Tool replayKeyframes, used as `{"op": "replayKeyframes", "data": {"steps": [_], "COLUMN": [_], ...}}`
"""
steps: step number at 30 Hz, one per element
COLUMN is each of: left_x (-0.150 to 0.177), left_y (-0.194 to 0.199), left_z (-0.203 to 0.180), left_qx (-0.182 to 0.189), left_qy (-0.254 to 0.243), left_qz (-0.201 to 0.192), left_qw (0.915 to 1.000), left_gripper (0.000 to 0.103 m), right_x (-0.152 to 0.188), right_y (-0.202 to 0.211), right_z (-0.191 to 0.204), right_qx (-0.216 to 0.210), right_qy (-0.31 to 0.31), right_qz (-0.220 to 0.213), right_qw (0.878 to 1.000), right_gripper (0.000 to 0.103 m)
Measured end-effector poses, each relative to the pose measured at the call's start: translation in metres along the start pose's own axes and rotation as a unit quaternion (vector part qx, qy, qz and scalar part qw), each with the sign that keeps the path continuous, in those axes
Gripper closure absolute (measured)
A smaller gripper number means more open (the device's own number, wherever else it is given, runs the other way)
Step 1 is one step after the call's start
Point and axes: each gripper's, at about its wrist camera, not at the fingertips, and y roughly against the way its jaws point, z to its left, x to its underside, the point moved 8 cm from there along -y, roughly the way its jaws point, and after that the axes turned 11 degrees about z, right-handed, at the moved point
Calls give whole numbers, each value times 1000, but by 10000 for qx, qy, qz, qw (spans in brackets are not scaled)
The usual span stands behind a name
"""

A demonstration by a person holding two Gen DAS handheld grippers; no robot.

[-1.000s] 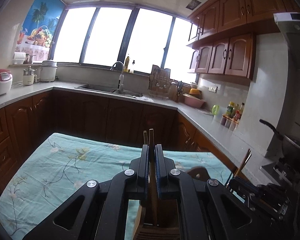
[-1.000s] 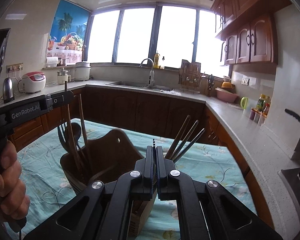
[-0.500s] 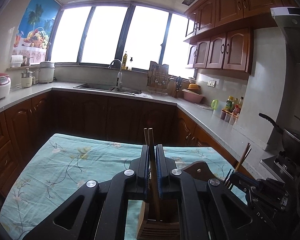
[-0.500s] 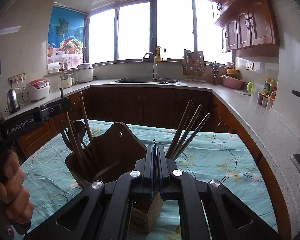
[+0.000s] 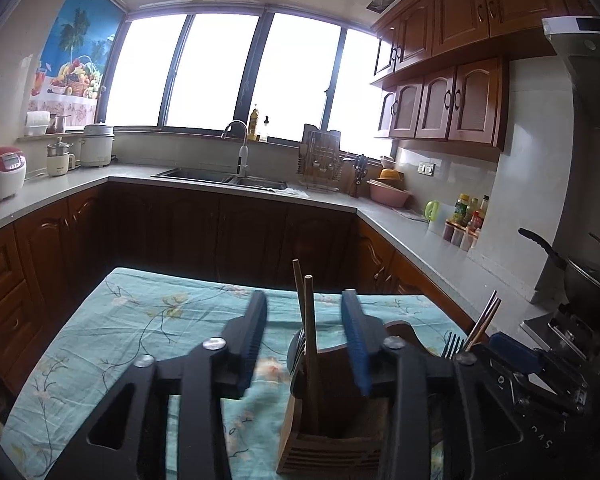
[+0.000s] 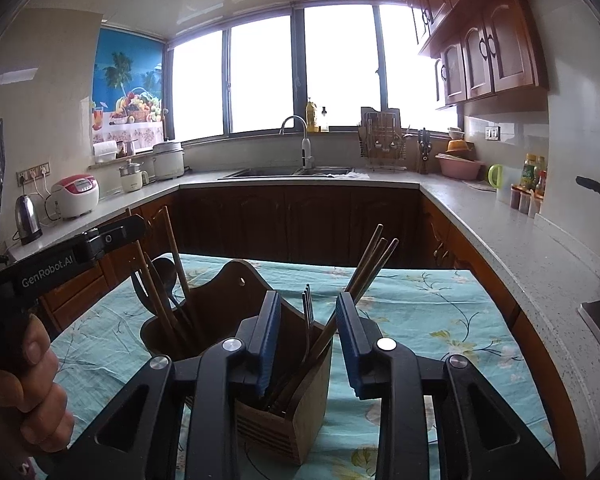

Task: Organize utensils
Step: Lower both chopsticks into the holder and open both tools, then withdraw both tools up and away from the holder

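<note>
A wooden utensil holder (image 6: 284, 412) with several compartments stands on the floral tablecloth (image 6: 420, 312). My left gripper (image 5: 305, 320) hovers over the holder (image 5: 332, 440), its jaws opening; a pair of wooden chopsticks (image 5: 309, 340) stands free between them in a compartment. My right gripper (image 6: 308, 320) has its jaws opening too, with a fork (image 6: 308, 316) standing between the pads, untouched. Dark chopsticks (image 6: 370, 264) lean out to the right. The left compartment holds spoons and more chopsticks (image 6: 160, 296).
A hand (image 6: 16, 400) holding the left gripper's body fills the left edge of the right wrist view. The table sits in a U-shaped kitchen with a counter, a sink (image 5: 220, 176), a rice cooker (image 5: 0, 172) and a pan (image 5: 580, 272) at the right.
Both grippers have opened. The left let go of the wooden chopsticks, which now stand in the holder. The right released the fork, which stands loose between its pads.
</note>
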Motion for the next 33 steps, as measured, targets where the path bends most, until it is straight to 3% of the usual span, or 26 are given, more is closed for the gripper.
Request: {"op": "replayKeyframes", "data": {"steps": [2, 5, 7, 9, 16, 25, 33], "left_x": [2, 8, 17, 29, 62, 85, 106], "left_y": [6, 21, 31, 40, 66, 127, 181], "left_z": [0, 4, 7, 11, 19, 35, 29], "left_qx": [-6, -83, -126, -178, -284, -396, -503], "left_qy": [14, 43, 66, 106, 283, 436, 197], "left_qz": [-19, -58, -32, 70, 563, 764, 739], "left_qw": [10000, 9999, 9999, 9998, 9976, 9953, 9958], "left_gripper": [45, 12, 2, 1, 1, 1, 1], "right_x": [0, 1, 4, 10, 39, 58, 73], "right_y": [4, 15, 21, 29, 43, 88, 130], "right_z": [1, -2, -8, -16, -31, -4, 22], "right_qx": [18, 20, 28, -10, -266, -576, -779], "right_qy": [-24, -132, -269, -502, -1205, -1273, -1197], "right_qz": [-46, -140, -176, -204, 8, -136, -260], "right_qw": [10000, 9998, 9995, 9985, 9924, 9901, 9894], "right_gripper": [66, 50, 21, 9, 6, 3, 1]}}
